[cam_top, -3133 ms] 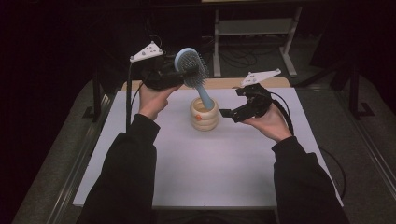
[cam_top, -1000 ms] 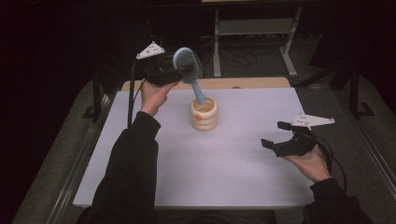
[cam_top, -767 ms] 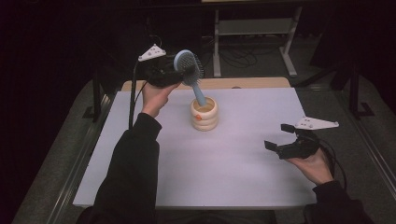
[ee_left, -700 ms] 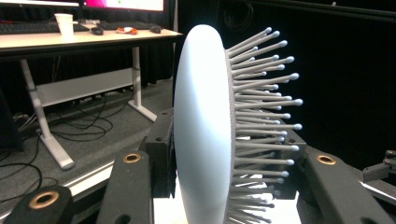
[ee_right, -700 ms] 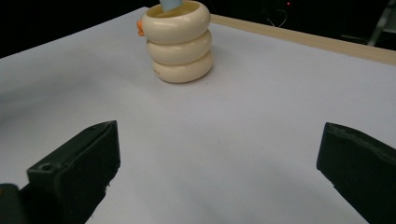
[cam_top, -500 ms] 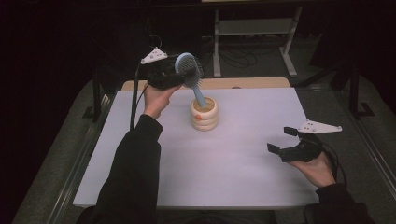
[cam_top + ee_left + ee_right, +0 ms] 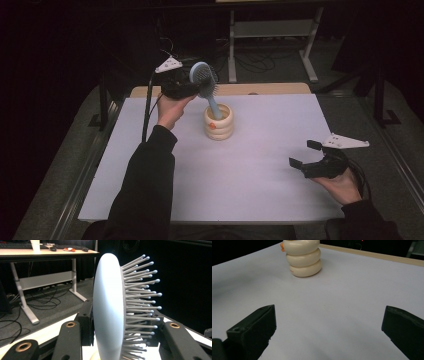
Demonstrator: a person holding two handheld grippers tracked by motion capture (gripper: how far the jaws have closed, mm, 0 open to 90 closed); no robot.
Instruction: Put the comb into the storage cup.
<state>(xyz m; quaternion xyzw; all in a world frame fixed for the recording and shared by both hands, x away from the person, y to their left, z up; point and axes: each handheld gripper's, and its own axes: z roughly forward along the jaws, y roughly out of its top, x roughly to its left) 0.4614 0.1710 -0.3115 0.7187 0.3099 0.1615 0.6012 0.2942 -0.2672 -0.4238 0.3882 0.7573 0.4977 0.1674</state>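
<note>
A light blue hairbrush [image 7: 202,76] stands handle-down in a cream ribbed cup [image 7: 218,123] at the back middle of the white mat [image 7: 250,185]. My left gripper [image 7: 196,84] is raised behind the cup, shut on the brush head. In the left gripper view the brush head [image 7: 110,310] sits edge-on between the jaws, bristles pointing right, with my left gripper [image 7: 120,325] closed around it. My right gripper [image 7: 304,154] hovers low over the mat's right front, open and holding nothing. In the right gripper view the cup [image 7: 303,257] stands far ahead of my wide-open right gripper [image 7: 329,322].
A tan wooden strip [image 7: 260,89] runs along the mat's far edge. Beyond the table stand a white desk frame [image 7: 270,30] and floor cables. Dark floor surrounds the table on both sides.
My right gripper left the cup's side and moved to the right front of the mat, still open. The left gripper, holding the brush head, shifted slightly right.
</note>
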